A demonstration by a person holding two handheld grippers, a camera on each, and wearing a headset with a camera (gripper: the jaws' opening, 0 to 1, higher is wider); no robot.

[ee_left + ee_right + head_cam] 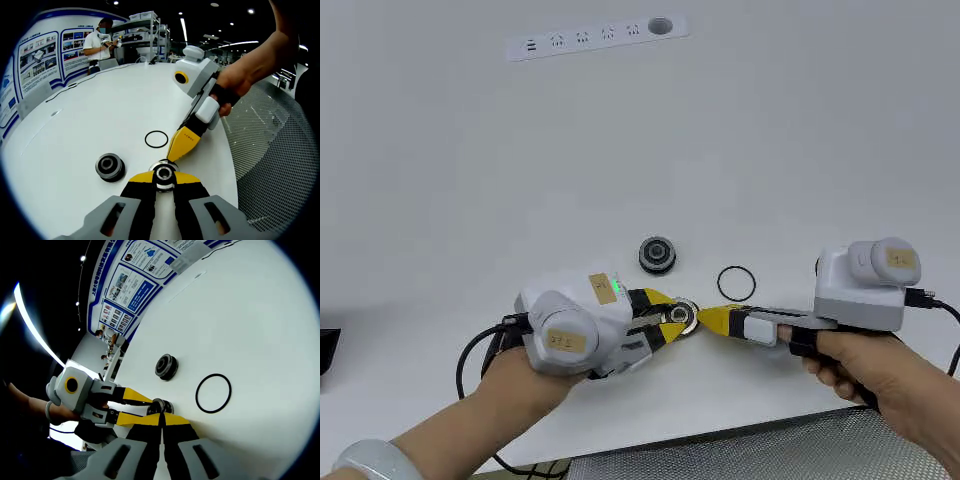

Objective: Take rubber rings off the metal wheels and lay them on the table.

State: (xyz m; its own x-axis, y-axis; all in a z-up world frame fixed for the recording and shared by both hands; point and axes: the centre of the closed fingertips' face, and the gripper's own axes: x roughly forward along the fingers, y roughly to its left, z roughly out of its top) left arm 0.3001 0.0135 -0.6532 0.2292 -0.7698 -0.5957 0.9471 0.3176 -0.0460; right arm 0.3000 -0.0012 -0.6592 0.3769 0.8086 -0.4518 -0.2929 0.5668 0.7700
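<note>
Wheel (684,317) is the reference for everything else. The left gripper (670,319) comes at it from the left, jaws clamped on its sides. The right gripper (711,318) meets the wheel's rim straight from the right, jaws pressed nearly together. I cannot tell whether they pinch any rubber there. A peel would likely run rightward, away from the wheel. Beyond the wheel lie a loose ring (736,283), to the right, and a second wheel (658,254), slightly left.
</note>
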